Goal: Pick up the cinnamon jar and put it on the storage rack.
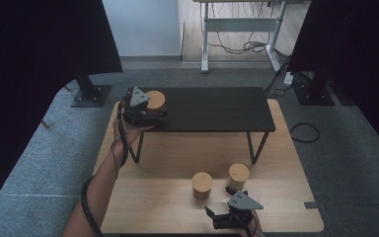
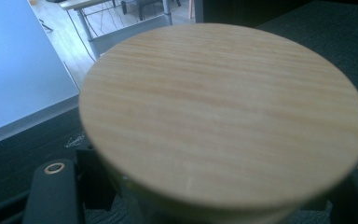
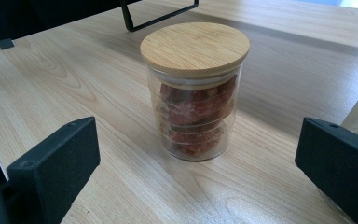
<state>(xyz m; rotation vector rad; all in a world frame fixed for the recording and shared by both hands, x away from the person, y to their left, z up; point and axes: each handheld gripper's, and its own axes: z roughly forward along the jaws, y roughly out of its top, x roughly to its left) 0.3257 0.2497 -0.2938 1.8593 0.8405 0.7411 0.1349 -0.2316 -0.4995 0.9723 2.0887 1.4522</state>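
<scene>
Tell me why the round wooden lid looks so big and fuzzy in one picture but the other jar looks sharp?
In the left gripper view the round wooden lid sits very close to the camera, so it looks soft and blurred, in dim bluish light. In the right gripper view the glass jar with red contents stands farther off, sharp, with faint glare on the glass. The high view is dark at both sides.

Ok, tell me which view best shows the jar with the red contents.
The right gripper view: the red-filled jar stands whole, its glass and contents clear. The high view shows it small from above, mostly lid.
</scene>
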